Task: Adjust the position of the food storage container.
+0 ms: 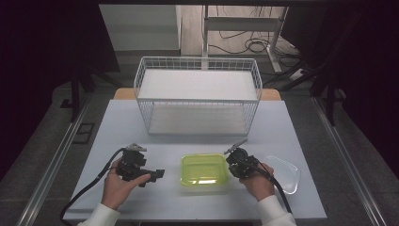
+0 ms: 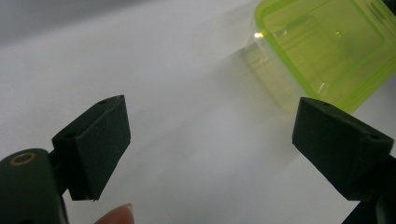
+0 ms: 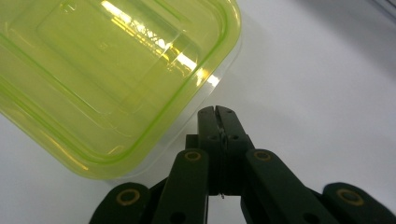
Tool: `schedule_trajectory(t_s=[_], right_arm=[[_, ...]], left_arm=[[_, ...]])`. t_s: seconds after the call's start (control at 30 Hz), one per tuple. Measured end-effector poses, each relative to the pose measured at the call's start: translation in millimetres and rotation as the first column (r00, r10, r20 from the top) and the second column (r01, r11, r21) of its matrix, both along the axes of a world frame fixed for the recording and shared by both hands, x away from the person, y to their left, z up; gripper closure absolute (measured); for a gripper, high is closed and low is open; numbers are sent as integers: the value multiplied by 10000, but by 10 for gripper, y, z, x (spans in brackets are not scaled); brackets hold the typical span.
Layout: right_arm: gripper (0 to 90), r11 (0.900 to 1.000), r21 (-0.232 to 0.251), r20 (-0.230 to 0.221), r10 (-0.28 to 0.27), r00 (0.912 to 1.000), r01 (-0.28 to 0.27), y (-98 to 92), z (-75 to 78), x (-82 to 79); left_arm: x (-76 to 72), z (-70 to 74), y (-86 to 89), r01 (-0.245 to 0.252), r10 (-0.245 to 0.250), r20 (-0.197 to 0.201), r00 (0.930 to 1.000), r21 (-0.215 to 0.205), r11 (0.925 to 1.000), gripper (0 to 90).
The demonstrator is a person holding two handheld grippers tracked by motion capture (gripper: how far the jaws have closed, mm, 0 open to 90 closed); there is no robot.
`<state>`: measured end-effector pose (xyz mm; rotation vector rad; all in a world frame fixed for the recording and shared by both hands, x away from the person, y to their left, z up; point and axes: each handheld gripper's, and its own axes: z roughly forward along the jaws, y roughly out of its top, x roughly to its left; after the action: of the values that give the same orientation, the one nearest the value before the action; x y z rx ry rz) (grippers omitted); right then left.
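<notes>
both tongs rest low over the pale grey table (image 1: 197, 127), one on each side of the green container (image 1: 203, 172). going from the left: the left gripper (image 1: 159, 174) lies in the person's left hand (image 1: 120, 186), pointing sideways toward the container, near its left wall but apart from it. in the left gripper view its two black pads (image 2: 95, 144) stand wide apart with bare table between them, so it is released and grips nothing; the container's corner sits beyond the right pad, and a fingertip (image 2: 116, 215) shows at the bottom edge.

next comes the green container itself, a see-through yellow-green box with its green lid on, standing flat near the front middle of the table, in front of the white wire basket (image 1: 197, 94).

on its right the right gripper (image 1: 231, 162) is held in the right hand (image 1: 259, 181). in the right gripper view its jaws are clenched together, pad against pad, with nothing between them, and the tips (image 3: 217, 114) sit just beside the container's near corner; whether they touch it cannot be told.

farthest right, a clear plastic lid (image 1: 286, 174) lies flat on the table, just beyond the right hand.
</notes>
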<state>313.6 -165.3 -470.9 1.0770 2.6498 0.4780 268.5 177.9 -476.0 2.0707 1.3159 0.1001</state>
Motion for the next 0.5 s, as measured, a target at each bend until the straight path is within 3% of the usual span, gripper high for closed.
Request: schedule_trajectory(t_s=[0.27, 0.5], right_arm=[[891, 9988, 251, 132, 416, 9990, -419, 303, -45, 12], [891, 9974, 428, 212, 578, 9981, -587, 355, -60, 23]], left_arm=[[-8, 12, 10, -7, 7, -17, 10000, -57, 10000, 109], [-15, 11, 13, -20, 20, -6, 10000, -38, 10000, 107]])
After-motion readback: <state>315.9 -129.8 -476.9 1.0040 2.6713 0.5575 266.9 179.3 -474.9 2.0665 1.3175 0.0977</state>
